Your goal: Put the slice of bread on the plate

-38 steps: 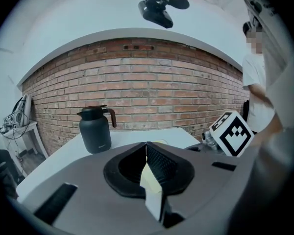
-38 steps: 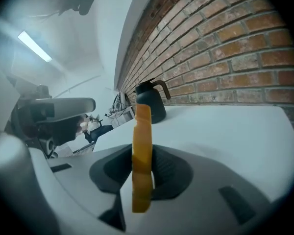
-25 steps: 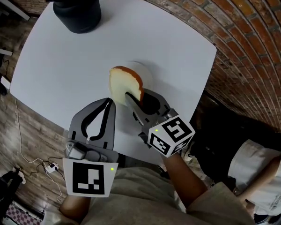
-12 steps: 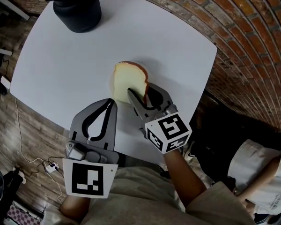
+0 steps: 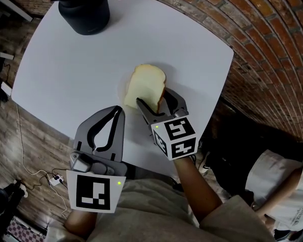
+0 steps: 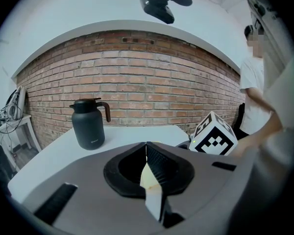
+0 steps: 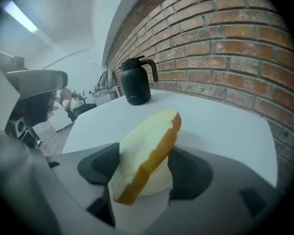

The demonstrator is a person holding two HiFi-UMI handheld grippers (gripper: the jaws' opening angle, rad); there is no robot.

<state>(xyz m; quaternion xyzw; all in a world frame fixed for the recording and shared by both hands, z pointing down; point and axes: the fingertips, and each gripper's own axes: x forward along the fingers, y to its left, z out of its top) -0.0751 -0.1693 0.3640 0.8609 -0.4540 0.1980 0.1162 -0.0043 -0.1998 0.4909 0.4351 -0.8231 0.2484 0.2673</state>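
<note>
My right gripper [image 5: 154,99] has just been opening; the bread [image 5: 147,87] leans loose between its jaws, on the plate [image 7: 154,185]. Left to do, I think: back away. My left gripper [image 5: 120,110] is closed, empty.

White table [image 5: 182,39], black jug [image 5: 84,9], white plate [image 7: 158,182]

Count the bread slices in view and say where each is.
1. The slice of bread leans between the jaws of the right gripper, which have just been opening, near the table's middle. None seems hidden.
</note>
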